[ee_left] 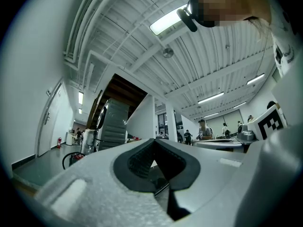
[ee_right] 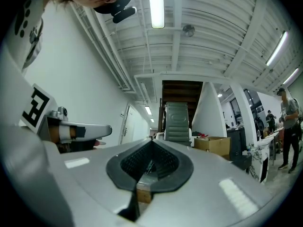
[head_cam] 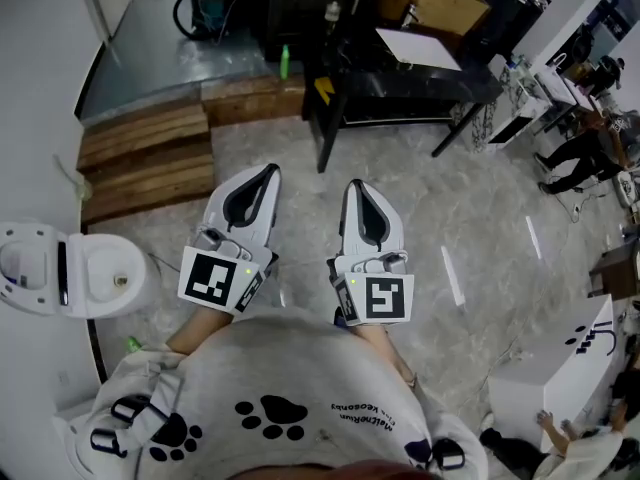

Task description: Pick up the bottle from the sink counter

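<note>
Both grippers are held close in front of the person's chest, side by side above the floor. My left gripper (head_cam: 267, 174) is shut, its tips meeting with nothing between them; in the left gripper view (ee_left: 154, 141) it looks out at the ceiling and a far hall. My right gripper (head_cam: 357, 187) is shut and empty too, its closed tips (ee_right: 152, 141) aimed toward a staircase. No sink counter shows in any view. A small green bottle (head_cam: 284, 62) stands far ahead by the wooden steps, and a white bottle (head_cam: 332, 11) stands on the black table (head_cam: 420, 86).
A white toilet (head_cam: 70, 273) stands at the left wall. Wooden steps (head_cam: 150, 158) lie ahead left. White cabinets (head_cam: 560, 368) stand at the right, and people stand at the far right (head_cam: 585, 158). A cardboard box (head_cam: 435, 3) rests behind the black table.
</note>
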Available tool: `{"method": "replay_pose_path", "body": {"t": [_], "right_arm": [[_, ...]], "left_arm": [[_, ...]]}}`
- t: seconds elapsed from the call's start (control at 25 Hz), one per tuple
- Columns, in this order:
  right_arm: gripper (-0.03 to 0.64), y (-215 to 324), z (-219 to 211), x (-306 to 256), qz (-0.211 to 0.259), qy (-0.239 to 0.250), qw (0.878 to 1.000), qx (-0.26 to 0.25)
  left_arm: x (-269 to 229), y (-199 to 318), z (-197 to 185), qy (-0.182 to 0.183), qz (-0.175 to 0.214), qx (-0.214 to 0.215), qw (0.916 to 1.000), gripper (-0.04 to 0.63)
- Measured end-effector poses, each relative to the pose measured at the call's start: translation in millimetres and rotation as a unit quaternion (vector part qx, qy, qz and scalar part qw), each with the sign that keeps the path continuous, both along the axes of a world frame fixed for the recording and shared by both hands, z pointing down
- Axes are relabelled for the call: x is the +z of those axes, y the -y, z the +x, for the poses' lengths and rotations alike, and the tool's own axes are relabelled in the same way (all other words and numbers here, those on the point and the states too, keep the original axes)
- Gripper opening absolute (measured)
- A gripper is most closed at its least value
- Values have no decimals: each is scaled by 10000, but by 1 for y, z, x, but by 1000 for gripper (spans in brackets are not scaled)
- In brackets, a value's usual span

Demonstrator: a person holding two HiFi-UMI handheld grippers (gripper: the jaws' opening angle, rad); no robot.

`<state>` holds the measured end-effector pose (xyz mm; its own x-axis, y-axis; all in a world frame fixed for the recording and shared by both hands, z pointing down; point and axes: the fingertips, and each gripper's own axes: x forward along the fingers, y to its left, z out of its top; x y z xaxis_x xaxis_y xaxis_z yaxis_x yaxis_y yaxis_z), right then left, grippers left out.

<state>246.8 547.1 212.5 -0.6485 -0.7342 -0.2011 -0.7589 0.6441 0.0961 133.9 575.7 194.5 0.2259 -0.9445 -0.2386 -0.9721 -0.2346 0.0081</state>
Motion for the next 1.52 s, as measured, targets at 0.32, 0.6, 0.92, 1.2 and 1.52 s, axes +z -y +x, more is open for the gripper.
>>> {"method": "replay_pose_path", "body": {"t": [0.32,0.6,0.92,1.2,1.52], "right_arm": [[2,80,-30,-12,78,-85,9997,195],[2,142,-56,-12,112,44,9990,433],[2,187,-104,1,35,49,9994,353],[2,198,-130,6,-2,-29,9998,207],[2,220,-138,17,-62,73,10000,-18]], "left_arm": [[-8,90,-29,-116,81,297,9995,3],[-9,155,-56,12,132,527,9985,3],[2,204,-94,66,59,624,9980,3],[8,216,-122,-28,-4,505,9987,3],[23,231,-123,-44,-94,379,9992,3]]}}
